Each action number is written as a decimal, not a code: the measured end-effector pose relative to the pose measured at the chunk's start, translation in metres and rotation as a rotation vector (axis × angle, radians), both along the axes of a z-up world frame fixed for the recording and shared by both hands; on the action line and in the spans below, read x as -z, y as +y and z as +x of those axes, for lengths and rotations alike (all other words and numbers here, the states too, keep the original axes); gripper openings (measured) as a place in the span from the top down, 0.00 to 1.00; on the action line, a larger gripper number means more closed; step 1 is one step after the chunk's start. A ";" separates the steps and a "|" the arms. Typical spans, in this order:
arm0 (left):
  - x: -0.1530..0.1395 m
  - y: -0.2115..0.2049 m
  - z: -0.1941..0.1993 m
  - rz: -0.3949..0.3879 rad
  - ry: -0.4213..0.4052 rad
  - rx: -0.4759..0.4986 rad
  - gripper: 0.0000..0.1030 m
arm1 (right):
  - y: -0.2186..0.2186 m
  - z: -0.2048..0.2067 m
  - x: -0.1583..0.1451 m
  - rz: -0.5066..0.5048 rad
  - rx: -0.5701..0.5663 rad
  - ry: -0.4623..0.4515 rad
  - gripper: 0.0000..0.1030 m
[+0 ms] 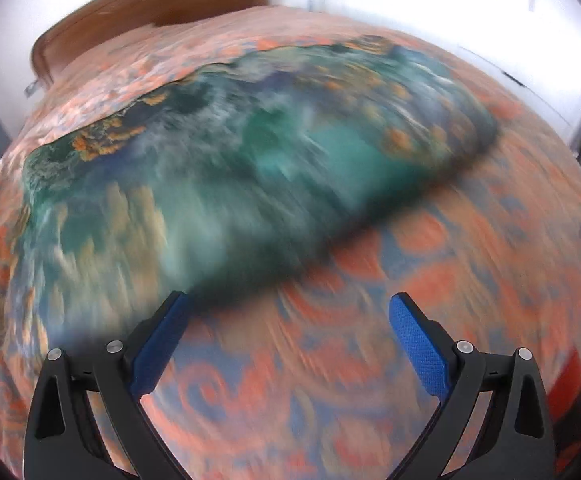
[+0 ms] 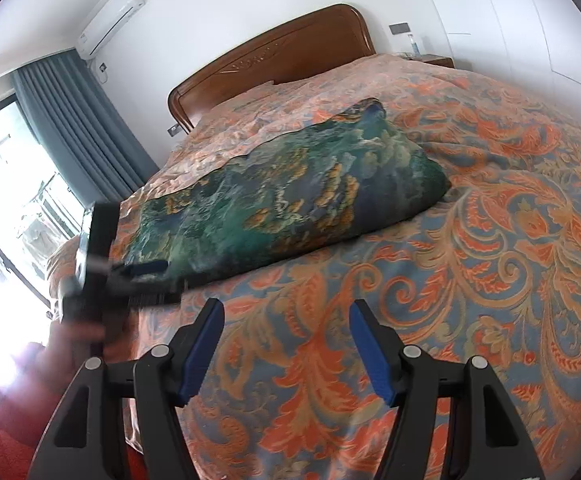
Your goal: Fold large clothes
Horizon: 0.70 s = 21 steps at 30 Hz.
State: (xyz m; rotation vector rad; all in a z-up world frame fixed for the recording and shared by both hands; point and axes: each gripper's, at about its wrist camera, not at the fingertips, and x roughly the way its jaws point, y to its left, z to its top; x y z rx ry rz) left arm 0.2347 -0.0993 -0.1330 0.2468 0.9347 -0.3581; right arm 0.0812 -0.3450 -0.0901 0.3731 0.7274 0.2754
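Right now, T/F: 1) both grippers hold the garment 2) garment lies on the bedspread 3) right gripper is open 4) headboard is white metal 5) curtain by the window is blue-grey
1) Both grippers hold the garment: false. The left gripper and the right gripper both stand open over the orange paisley bedspread with nothing between the fingers.
2) The green printed garment lies on the bedspread: true.
3) The right gripper is open: true.
4) The headboard is white metal: false. The headboard is brown wood.
5) The curtain by the window is blue-grey: true.
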 end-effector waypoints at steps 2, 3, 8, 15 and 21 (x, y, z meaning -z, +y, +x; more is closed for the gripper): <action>-0.002 0.008 -0.015 -0.024 0.004 0.006 0.03 | 0.006 -0.002 0.000 -0.010 -0.008 0.006 0.36; -0.007 0.016 -0.021 -0.039 -0.004 -0.005 0.03 | 0.008 -0.003 0.001 -0.009 -0.012 0.009 0.36; -0.037 0.054 -0.023 -0.144 -0.056 -0.089 0.03 | 0.004 0.005 0.004 0.013 -0.006 0.033 0.36; -0.066 0.065 0.006 -0.216 -0.098 -0.166 0.03 | -0.035 0.060 0.010 0.033 0.074 0.039 0.34; -0.063 0.014 0.022 -0.194 -0.073 -0.050 0.03 | -0.093 0.116 0.051 0.245 0.209 0.153 0.34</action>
